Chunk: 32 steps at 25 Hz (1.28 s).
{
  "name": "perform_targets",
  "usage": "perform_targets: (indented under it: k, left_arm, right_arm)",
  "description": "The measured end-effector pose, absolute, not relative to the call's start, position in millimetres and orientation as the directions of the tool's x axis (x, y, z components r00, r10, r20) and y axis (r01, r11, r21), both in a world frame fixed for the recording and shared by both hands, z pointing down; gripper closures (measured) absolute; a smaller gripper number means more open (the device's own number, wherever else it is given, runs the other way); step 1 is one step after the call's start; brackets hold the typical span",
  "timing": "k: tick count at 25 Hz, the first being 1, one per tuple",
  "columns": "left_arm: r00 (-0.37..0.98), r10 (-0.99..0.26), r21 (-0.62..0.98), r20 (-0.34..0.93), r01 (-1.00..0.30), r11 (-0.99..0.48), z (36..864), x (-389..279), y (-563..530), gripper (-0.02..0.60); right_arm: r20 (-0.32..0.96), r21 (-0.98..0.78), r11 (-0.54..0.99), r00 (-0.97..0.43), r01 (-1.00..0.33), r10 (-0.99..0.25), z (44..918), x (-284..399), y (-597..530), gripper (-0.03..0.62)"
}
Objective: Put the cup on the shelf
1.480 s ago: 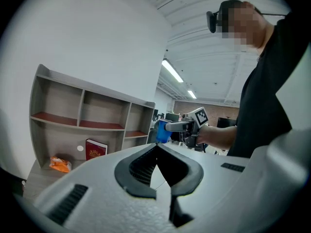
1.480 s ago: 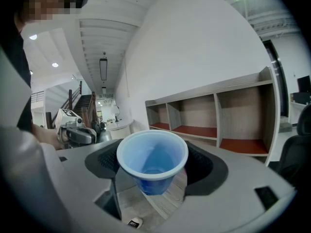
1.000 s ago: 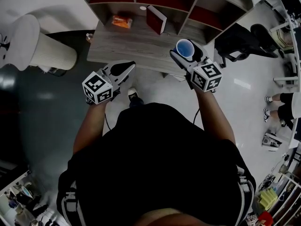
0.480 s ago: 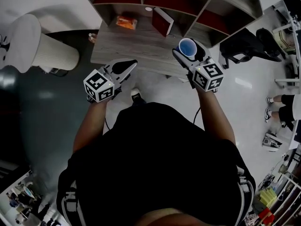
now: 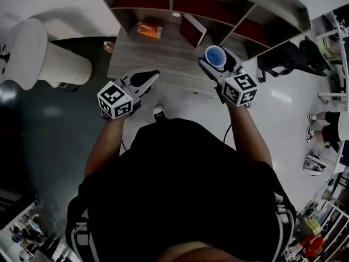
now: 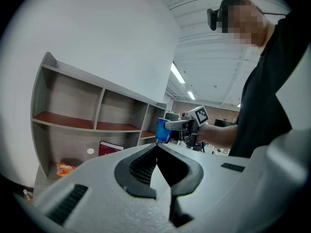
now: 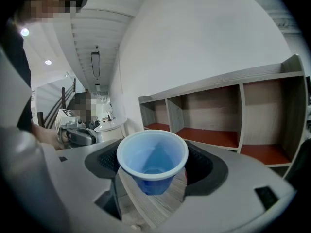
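Cup (image 5: 214, 54): blue, upright, mouth up, looks empty. It is pinched between the jaws of your right gripper (image 5: 217, 59), one jaw on each side of its wall. It hangs in the air short of the shelf (image 5: 240, 1), above the near edge of the table (image 5: 144, 53) in front of the shelf. It is not yet inside any bay.

Left gripper (image 5: 149, 78): jaws pressed together at the tips, nothing between them. It hangs on your side of the shelf, off the shelf's left half, well apart from the cup.

Shelf: the upper row has red boards. A red book (image 5: 193, 30) leans at the lower middle bay, and an orange packet (image 5: 149, 29) lies at the mouth of the lower left bay. In the right gripper view, the upper bays beyond and to the right of the cup show bare red boards.

Judgement: the step in hand is the carry to the shelf, roughly midway through the task. To do it well:
- Pinch lightly; a thin cup like this will likely buckle if squeezed.
- Hold it level.
- Choose a bare bay, away from the book.
- Go straight in through the opening, with the rim clear of the board above and the base clear of the board below.
- Lower until the base sits flat, then spread the jaws.
- Draw back along the same line so neither jaw tips the cup.
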<state>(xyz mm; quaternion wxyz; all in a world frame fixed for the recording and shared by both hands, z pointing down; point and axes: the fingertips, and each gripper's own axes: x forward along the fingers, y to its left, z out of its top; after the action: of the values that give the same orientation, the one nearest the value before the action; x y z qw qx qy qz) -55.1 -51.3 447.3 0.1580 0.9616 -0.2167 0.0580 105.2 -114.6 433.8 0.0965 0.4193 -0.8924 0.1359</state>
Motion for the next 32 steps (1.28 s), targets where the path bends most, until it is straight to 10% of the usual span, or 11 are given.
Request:
perform_targets:
  k: [32]
  left_arm:
    - [0.953,-0.270,0.292,0.141,-0.300,-0.908,453.5,-143.3,-124.2,0.565]
  right_arm:
    - [0.322,-0.117,0.522,-0.530,-0.845,-0.785,424.3,14.3,-170.6,0.214]
